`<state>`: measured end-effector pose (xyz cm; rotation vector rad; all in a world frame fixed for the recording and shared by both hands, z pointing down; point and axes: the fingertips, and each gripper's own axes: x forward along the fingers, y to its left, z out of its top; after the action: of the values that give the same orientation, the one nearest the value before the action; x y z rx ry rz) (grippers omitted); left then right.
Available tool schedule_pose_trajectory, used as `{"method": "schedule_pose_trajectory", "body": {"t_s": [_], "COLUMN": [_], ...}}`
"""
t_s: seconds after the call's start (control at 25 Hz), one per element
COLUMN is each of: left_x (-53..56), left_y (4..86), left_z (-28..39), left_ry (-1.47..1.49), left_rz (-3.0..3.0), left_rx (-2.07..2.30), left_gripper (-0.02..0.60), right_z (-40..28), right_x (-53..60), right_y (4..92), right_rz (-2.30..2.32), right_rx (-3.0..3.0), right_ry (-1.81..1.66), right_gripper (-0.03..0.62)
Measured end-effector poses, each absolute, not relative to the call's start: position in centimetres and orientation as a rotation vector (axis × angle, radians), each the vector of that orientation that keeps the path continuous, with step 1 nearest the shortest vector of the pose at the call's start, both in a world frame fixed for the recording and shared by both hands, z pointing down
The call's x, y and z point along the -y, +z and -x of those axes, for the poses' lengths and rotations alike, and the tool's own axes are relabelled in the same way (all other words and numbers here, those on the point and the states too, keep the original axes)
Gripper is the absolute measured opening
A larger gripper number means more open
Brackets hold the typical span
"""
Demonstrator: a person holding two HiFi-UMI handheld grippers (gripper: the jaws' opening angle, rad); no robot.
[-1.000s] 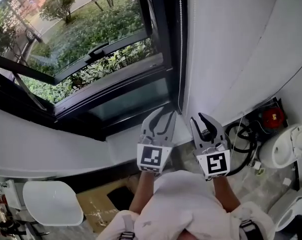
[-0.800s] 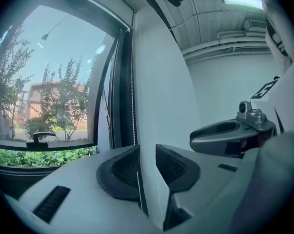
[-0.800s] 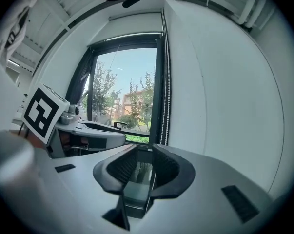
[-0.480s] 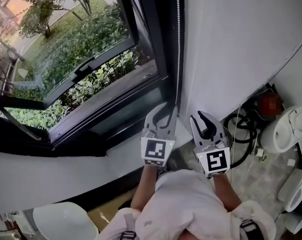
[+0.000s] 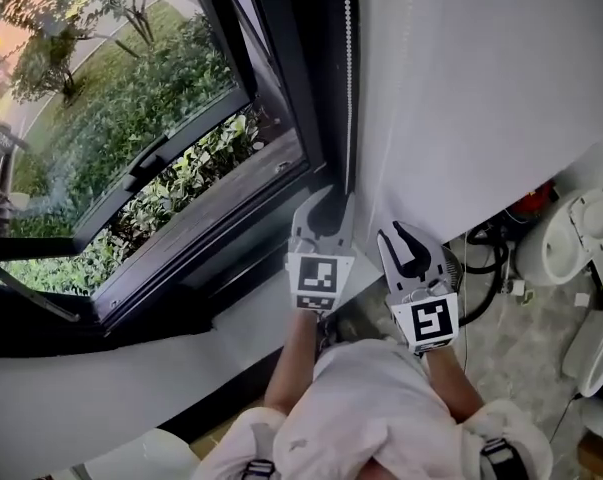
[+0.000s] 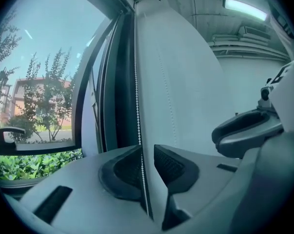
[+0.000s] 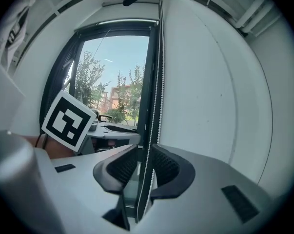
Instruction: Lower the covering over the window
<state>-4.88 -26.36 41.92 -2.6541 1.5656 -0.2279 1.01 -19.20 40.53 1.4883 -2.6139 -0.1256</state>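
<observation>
On my feed the window frame (image 5: 281, 88) is black, and the shrubs (image 5: 131, 118) outside are leafy green. The bead chain (image 5: 346, 68) is white, and so is the plain wall (image 5: 461, 88). The left gripper (image 5: 322, 201) and right gripper (image 5: 406, 236) are pale grey. Each has a cube with black-and-white square markers, and the pads (image 6: 168, 165) are black with a fine cross-hatch. I see a speckled grey floor (image 5: 541, 328), a black hose (image 5: 481, 268), something red (image 5: 534, 200) and a white shirt (image 5: 371, 408).

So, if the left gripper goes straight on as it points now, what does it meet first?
Likely the bead chain, already between the left gripper's jaws, which have just been opening slightly; behind it the wall edge. Depth unclear.
</observation>
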Motion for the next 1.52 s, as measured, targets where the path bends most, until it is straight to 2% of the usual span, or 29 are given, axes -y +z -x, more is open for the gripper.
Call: {"method": "schedule_pose_trajectory", "body": {"t_s": [0.72, 0.88, 1.08, 1.52], "left_x": [32.4, 32.8, 32.6, 28.1], "left_y": [43.8, 43.8, 43.7, 43.6], "left_z": [4.1, 4.6, 4.6, 3.7], "left_ry": [-0.304, -0.291, -0.275, -0.248], "left_rz": [2.641, 2.628, 2.641, 2.817], "left_rx": [-1.571, -1.617, -1.645, -1.463], "left_gripper": [0.11, 0.061, 0.032, 0.028], "right_z": [-0.4, -0.7, -1.1, -0.2], "right_x": [20.8, 20.7, 20.3, 19.3], "right_y": [41.2, 41.3, 40.9, 38.6], "right_rz": [-1.567, -1.585, -1.6, -1.509], "right_rx": [2.538, 2.52, 2.516, 2.596], "right_ry": [-0.124, -0.12, -0.131, -0.177], "right_gripper": [0.106, 0.106, 0.106, 0.101]}}
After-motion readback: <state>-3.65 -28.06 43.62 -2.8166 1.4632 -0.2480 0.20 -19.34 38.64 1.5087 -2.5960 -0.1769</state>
